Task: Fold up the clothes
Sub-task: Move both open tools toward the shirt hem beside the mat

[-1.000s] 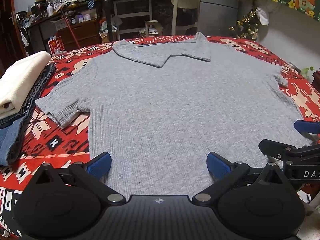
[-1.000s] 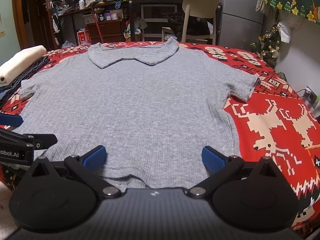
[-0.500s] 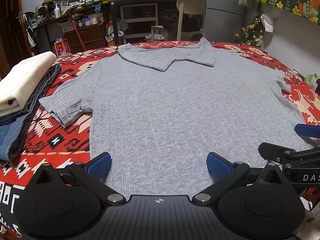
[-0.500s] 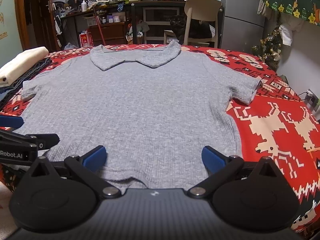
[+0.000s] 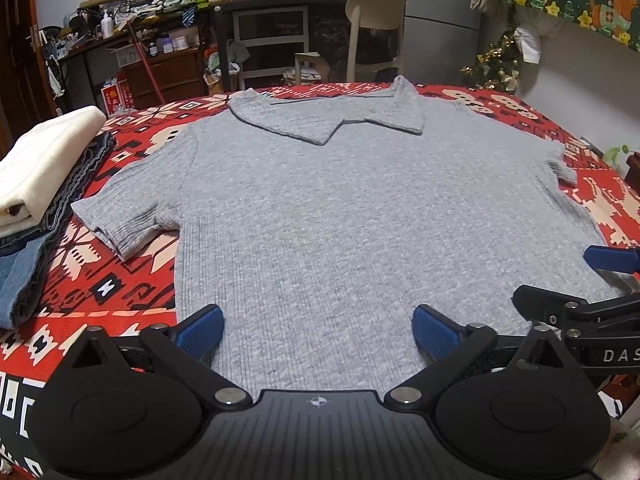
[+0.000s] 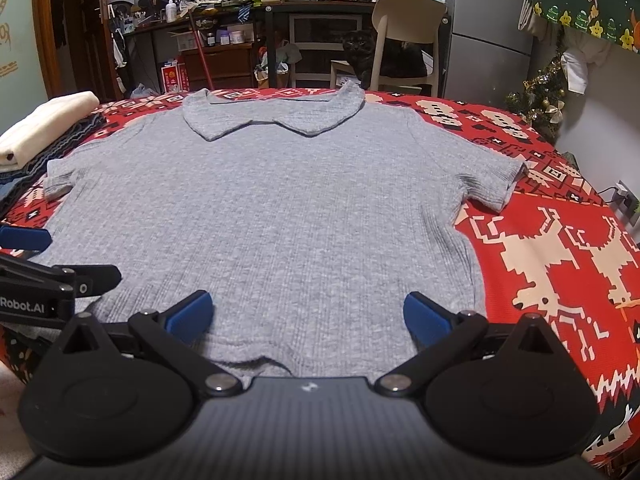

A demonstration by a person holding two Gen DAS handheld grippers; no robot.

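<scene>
The left gripper stands wide over the shirt's hem, its jaws having just closed a little, with fabric between the blue pads but not pinched. The right gripper is wide too, beside it at the same hem. The shirt (grey, ribbed, short-sleeved) lies flat on the red patterned cloth, collar at the far edge, both sleeves spread. Left of the shirt sits a stack of folded clothes.

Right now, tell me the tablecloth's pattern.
Red tablecloth with white reindeer figures; right wrist view shows it best.
</scene>
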